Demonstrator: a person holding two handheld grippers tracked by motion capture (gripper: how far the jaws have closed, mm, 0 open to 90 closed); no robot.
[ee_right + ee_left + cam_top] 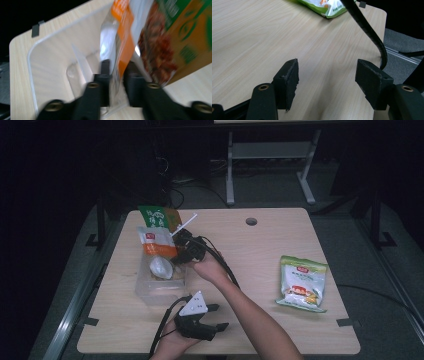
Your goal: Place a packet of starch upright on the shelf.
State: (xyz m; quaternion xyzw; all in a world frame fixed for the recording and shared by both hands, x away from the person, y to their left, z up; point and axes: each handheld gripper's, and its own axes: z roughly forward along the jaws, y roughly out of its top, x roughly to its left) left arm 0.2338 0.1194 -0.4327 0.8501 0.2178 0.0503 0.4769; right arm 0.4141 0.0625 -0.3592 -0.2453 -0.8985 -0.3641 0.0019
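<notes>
Right gripper view: the right gripper [117,75] is clenched on the lower edge of an orange-and-clear snack pouch [125,32], its jaws pinching the film from both sides. The pouch stands over the clear plastic bin [47,62]; whether its bottom touches the bin floor cannot be told. Just behind it leans a green-and-orange packet [190,37].

High view: the right gripper [186,251] meets the pouch [156,251] at the bin's [150,292] right wall, left of table centre. The pouch's long axis runs near-to-far, its top pointing to the far edge and tilted toward the green packet [159,217].

Left gripper view: the left gripper [327,75] is released, jaws wide apart over bare wooden table [262,37], grasping nothing. In the high view it [210,319] rests at the near edge.

Progress, as judged: one pouch is being placed in the bin, not yet let go. A green-and-white snack bag [302,283] lies flat well apart at the right, untouched; it looks like the remaining item.
</notes>
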